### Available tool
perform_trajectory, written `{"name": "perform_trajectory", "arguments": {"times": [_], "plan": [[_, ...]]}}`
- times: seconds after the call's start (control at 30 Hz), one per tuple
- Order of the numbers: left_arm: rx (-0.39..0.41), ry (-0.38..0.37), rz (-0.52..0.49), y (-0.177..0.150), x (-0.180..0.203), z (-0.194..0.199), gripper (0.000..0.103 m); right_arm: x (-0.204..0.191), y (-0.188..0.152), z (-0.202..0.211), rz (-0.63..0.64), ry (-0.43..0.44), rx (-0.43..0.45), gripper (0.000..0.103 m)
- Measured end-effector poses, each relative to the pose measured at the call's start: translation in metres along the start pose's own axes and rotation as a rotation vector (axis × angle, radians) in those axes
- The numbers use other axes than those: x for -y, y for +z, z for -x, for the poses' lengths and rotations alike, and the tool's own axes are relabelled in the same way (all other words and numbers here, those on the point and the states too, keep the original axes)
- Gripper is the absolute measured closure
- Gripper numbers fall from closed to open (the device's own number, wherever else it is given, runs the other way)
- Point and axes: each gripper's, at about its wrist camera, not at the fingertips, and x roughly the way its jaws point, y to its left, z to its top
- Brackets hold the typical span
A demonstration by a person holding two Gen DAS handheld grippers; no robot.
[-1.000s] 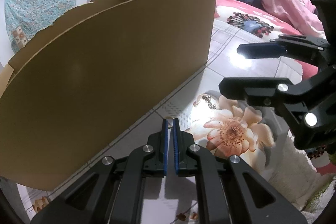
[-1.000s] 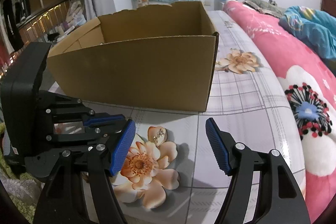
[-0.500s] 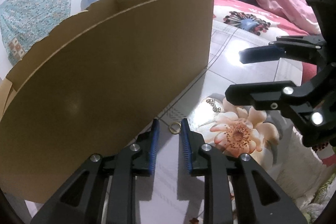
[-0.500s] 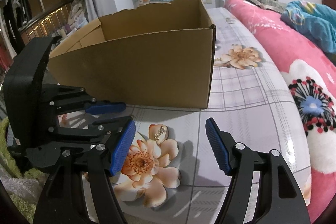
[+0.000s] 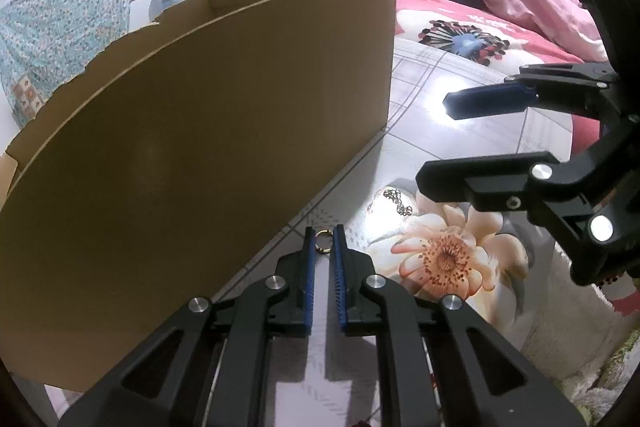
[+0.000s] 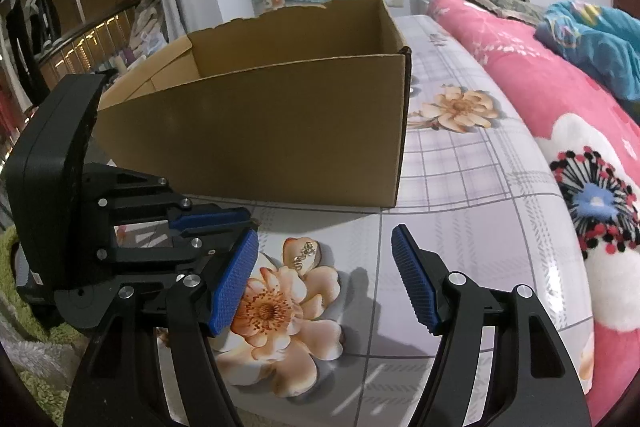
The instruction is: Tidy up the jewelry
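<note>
Two grippers work over the bed (image 6: 472,187) beside a box (image 6: 280,131). Left gripper (image 5: 325,239) has just been closing, its pads now pinching a small gold ring (image 5: 321,242) close to the box wall. Right gripper (image 6: 324,279) gapes wide, empty, above a chain (image 6: 306,251) lying on the sheet's flower print.

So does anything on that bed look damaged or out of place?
The brown cardboard box has a ragged, torn back rim. A small sparkly chain lies loose on the flowered sheet, and a small gold ring sits between the left gripper's nearly shut jaws.
</note>
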Motion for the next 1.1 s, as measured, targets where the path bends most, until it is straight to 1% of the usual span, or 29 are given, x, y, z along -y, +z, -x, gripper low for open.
{"name": "perform_trajectory", "arguments": {"times": [0.17,0.2,0.33,0.43,0.5,0.63,0.77,0.8,0.93,1.03,1.07,1.1], "plan": [[0.009,0.0,0.0,-0.001,0.002,0.0,0.097,-0.001,0.0,0.0,0.0,-0.001,-0.001,0.038],[0.009,0.0,0.002,-0.001,0.001,0.0,0.103,-0.002,0.0,0.0,0.001,-0.001,-0.001,0.038],[0.01,-0.007,0.021,-0.002,0.0,0.001,0.103,-0.007,0.0,0.0,0.017,-0.003,-0.003,0.039],[0.01,-0.004,0.028,-0.005,-0.001,0.002,0.103,-0.01,0.001,-0.002,0.035,-0.002,-0.008,0.041],[0.01,-0.005,0.033,-0.007,-0.002,0.004,0.103,-0.012,0.001,-0.004,0.042,0.002,-0.014,0.047],[0.01,-0.009,0.052,-0.01,-0.006,0.006,0.103,-0.016,0.002,-0.009,0.06,0.005,-0.025,0.052],[0.016,-0.013,0.073,-0.012,-0.009,0.01,0.103,-0.022,0.003,-0.015,0.085,-0.008,-0.036,0.06],[0.02,-0.011,0.075,-0.012,-0.009,0.012,0.103,-0.023,0.003,-0.017,0.09,-0.009,-0.042,0.065],[0.031,-0.004,0.085,-0.012,-0.011,0.017,0.103,-0.025,0.003,-0.023,0.109,-0.025,-0.055,0.071],[0.036,0.0,0.093,-0.013,-0.013,0.02,0.103,-0.028,0.003,-0.029,0.133,-0.047,-0.068,0.078],[0.036,0.0,0.095,-0.013,-0.014,0.021,0.103,-0.028,0.002,-0.031,0.139,-0.051,-0.075,0.084],[0.036,0.002,0.096,-0.014,-0.014,0.022,0.103,-0.028,0.002,-0.033,0.142,-0.053,-0.081,0.087]]}}
